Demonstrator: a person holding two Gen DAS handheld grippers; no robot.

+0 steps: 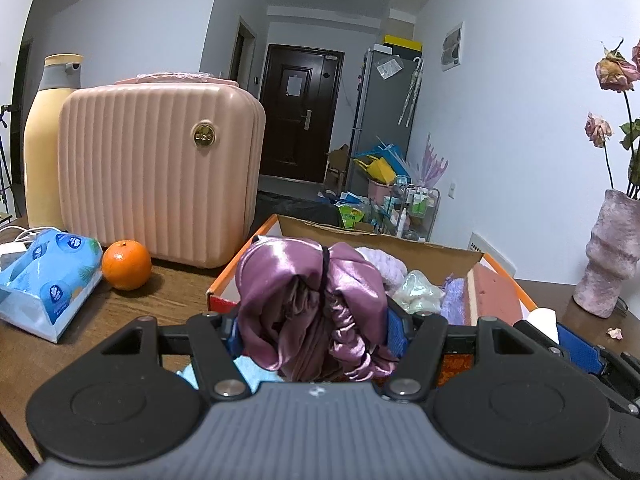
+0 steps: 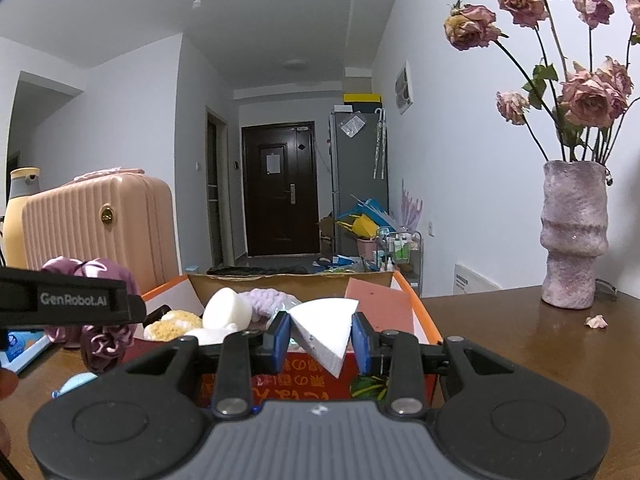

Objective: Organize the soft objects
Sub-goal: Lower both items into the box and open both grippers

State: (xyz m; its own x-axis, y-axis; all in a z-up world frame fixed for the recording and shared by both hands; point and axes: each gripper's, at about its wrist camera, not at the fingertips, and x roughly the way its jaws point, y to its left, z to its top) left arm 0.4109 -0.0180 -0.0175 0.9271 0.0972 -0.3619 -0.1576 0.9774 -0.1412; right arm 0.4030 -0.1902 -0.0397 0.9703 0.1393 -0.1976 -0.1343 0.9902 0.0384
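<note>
Softly bunched between the left gripper (image 1: 316, 332), the slippery satin cap (image 1: 312, 312) is held above the box (image 1: 502, 276) — while the right gripper (image 2: 321, 340) pinches a light foam wedge (image 2: 325, 330), best gripped mid-body.

My left gripper (image 1: 316, 332) is black plastic with a ribbed grey body, round discs at both sides, silver pivot screws and blue finger pads (image 1: 396, 334). My right gripper (image 2: 320, 338) matches it; white "GenRobot.AI" lettering marks the left one's arm.
</note>
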